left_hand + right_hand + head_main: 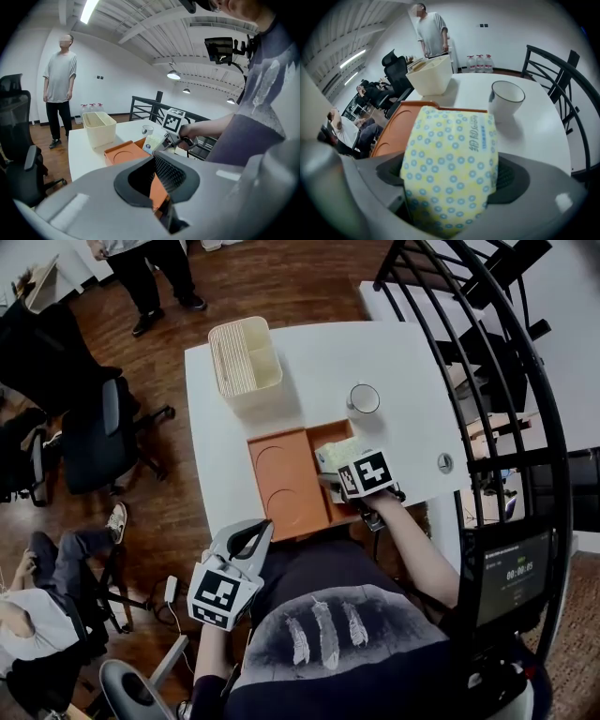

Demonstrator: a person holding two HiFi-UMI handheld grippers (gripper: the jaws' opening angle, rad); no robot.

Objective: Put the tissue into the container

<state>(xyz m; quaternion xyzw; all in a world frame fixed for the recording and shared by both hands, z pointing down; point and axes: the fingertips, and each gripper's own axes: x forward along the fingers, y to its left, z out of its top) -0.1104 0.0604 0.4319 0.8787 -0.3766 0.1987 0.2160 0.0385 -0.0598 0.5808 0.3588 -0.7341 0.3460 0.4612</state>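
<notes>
As you look down in the head view, your right hand-held gripper [331, 472] holds the tissue pack [338, 452] at the orange tray [281, 474], well apart from the cream container [246, 354]. In the left gripper view, your left hand-held gripper [153, 159] is closed and empty. In the right gripper view, wide jaws clamp the pack.

1. The orange rectangular plastic tray [286, 479] lay on the white rectangular table [403, 362], at its near edge.
2. The cream ribbed plastic container [246, 354] stood behind the tray's left end.
3. The white round cup [364, 398] stood behind the tray's right end.
4. The yellow dotted tissue pack [450, 168] sat at the tray's right compartment, between the right gripper's [330, 470] jaws.
5. The left gripper [246, 538] was before the tray, off the table.
</notes>
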